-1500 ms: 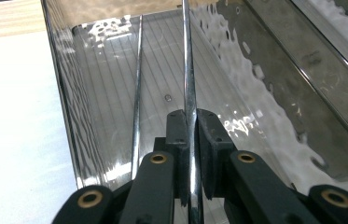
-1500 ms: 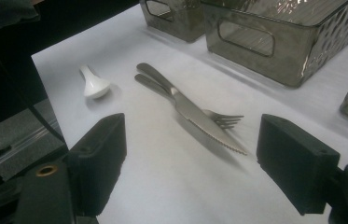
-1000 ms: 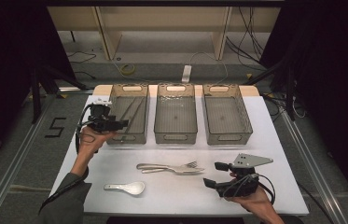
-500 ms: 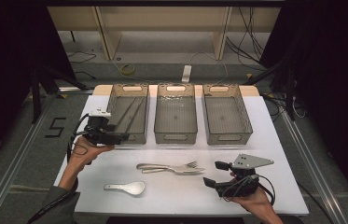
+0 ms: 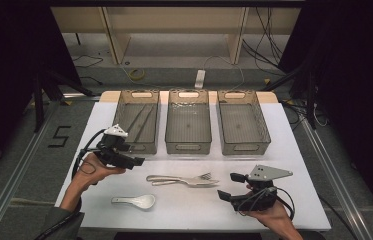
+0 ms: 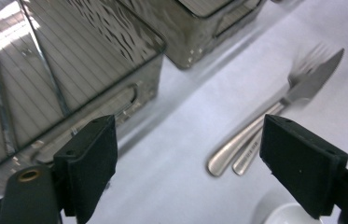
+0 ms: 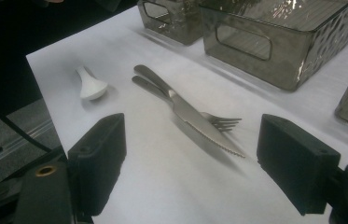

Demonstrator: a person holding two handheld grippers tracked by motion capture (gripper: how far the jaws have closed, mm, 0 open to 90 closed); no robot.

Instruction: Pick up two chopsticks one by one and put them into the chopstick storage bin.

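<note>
A knife and a fork lay together on the white table, in front of the middle bin and between the two grippers. Their long axes ran almost side to side across the table, with both handles toward the person's left and the knife tip and fork tines toward the right. In the right gripper view the knife lay partly over the fork, its serrated edge visible, so much of the fork's stem was hidden. In the left gripper view the two handles showed side by side, while the tines and blade tip were blurred.

The left gripper was held above the table just in front of the left bin, jaws released and wide apart, with nothing between them. The right gripper was near the table's front right, just beside the knife tip, jaws likewise spread and empty.

There were three grey see-through bins in a row at the back. The left one held two thin rods that were hard to identify; the middle bin and right bin looked empty. One white ceramic spoon lay near the front edge, its handle pointing left; in the left gripper view it was cut off at the bottom edge.
</note>
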